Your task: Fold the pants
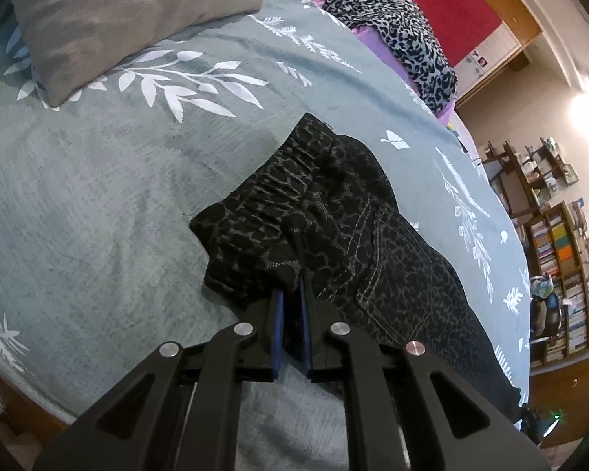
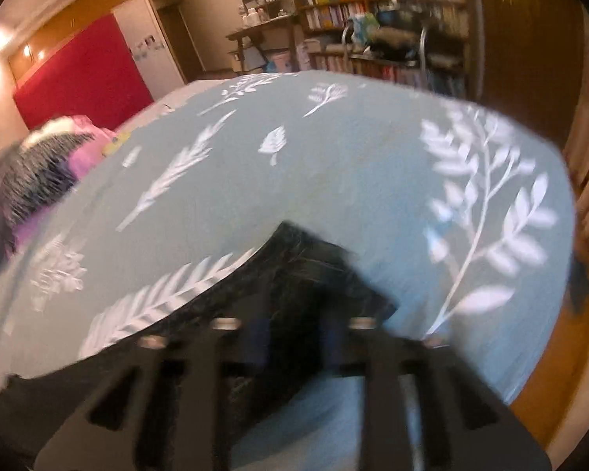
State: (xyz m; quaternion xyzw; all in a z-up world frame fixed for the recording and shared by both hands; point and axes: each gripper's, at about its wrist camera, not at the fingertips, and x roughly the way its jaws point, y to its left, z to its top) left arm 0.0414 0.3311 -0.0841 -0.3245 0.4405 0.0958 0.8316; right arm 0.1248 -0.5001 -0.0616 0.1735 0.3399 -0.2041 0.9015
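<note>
Dark leopard-patterned pants (image 1: 333, 227) lie on a grey-green bedspread with white leaf prints (image 1: 110, 180). Their elastic waistband points toward the pillow. My left gripper (image 1: 292, 286) is shut on the near waistband edge, its blue pads pinching the cloth. In the blurred right wrist view, my right gripper (image 2: 294, 314) sits over a dark end of the pants (image 2: 314, 267) on the bedspread (image 2: 333, 165). Its fingers look spread with cloth between them, but the blur hides whether they grip.
A grey pillow (image 1: 110, 19) lies at the far left. A leopard-print cloth on purple bedding (image 1: 404, 27) lies at the far edge. Bookshelves (image 1: 561, 259) and a red panel (image 1: 443, 4) stand beyond the bed. The bed edge runs below the left gripper.
</note>
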